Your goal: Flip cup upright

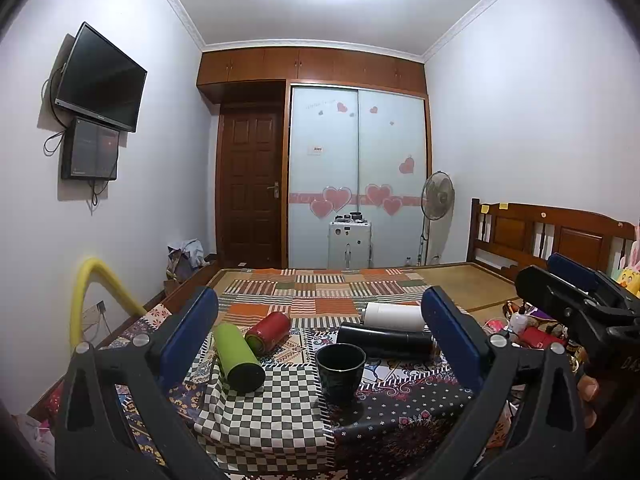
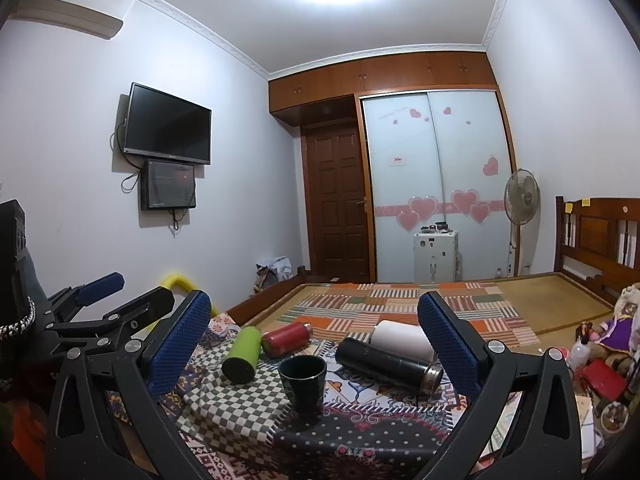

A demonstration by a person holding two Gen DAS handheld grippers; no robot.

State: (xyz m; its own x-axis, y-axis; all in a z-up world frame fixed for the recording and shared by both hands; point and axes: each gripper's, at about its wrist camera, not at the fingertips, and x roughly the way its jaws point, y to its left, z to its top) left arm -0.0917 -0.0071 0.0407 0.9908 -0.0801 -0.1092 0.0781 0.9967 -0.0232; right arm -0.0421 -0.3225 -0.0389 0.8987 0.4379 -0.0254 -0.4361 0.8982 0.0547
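A dark green cup (image 1: 340, 372) stands upright, mouth up, on the patterned cloths; it also shows in the right wrist view (image 2: 302, 380). Around it lie a green bottle (image 1: 239, 357) (image 2: 241, 354), a red bottle (image 1: 268, 332) (image 2: 286, 338), a black flask (image 1: 386, 341) (image 2: 388, 365) and a white cup (image 1: 394, 316) (image 2: 402, 339), all on their sides. My left gripper (image 1: 320, 344) is open and empty, held back from the cup. My right gripper (image 2: 314, 344) is open and empty, also short of the cup. The right gripper shows at the right of the left wrist view (image 1: 576, 300).
The cloths cover a bed (image 1: 460, 280) with a wooden headboard (image 1: 548, 236) at right. Toys and small clutter (image 2: 600, 360) lie at the right edge. A yellow foam tube (image 1: 86, 292) arches at the left. A fan (image 2: 521, 196) and white box (image 2: 436, 256) stand by the wardrobe.
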